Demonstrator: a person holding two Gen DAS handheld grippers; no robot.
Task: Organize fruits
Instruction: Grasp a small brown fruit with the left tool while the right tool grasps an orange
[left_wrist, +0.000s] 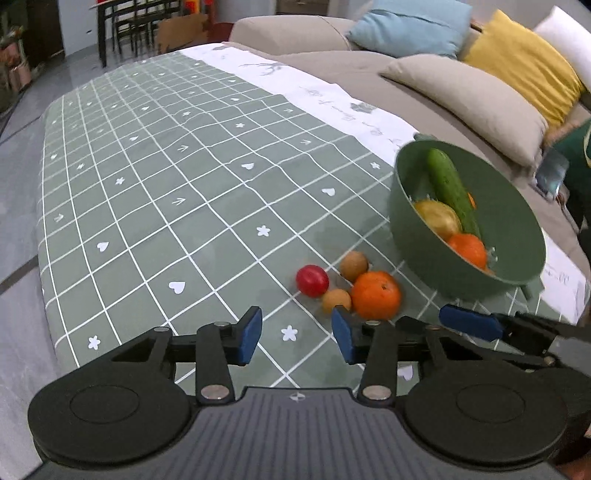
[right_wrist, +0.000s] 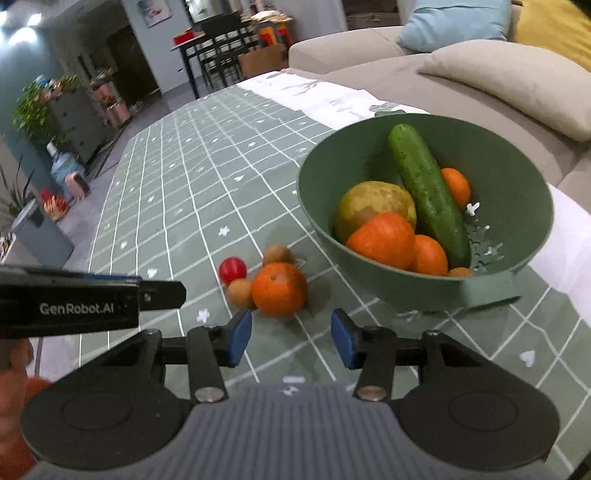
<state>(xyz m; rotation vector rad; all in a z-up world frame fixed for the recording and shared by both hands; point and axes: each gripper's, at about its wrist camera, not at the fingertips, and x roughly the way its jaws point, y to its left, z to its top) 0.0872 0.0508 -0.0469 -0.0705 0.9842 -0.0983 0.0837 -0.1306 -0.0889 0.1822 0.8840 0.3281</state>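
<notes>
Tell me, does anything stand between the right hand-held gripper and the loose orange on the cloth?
Nothing visible does. The right hand-held gripper is open just short of the orange, with only bare tablecloth between.

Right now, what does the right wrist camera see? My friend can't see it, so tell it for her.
A green bowl on a green checked tablecloth holds a cucumber, oranges and a yellowish fruit. Beside it on the cloth lie a loose orange, a small red fruit and two small brown fruits. The right gripper hovers open in front of them, empty.
</notes>
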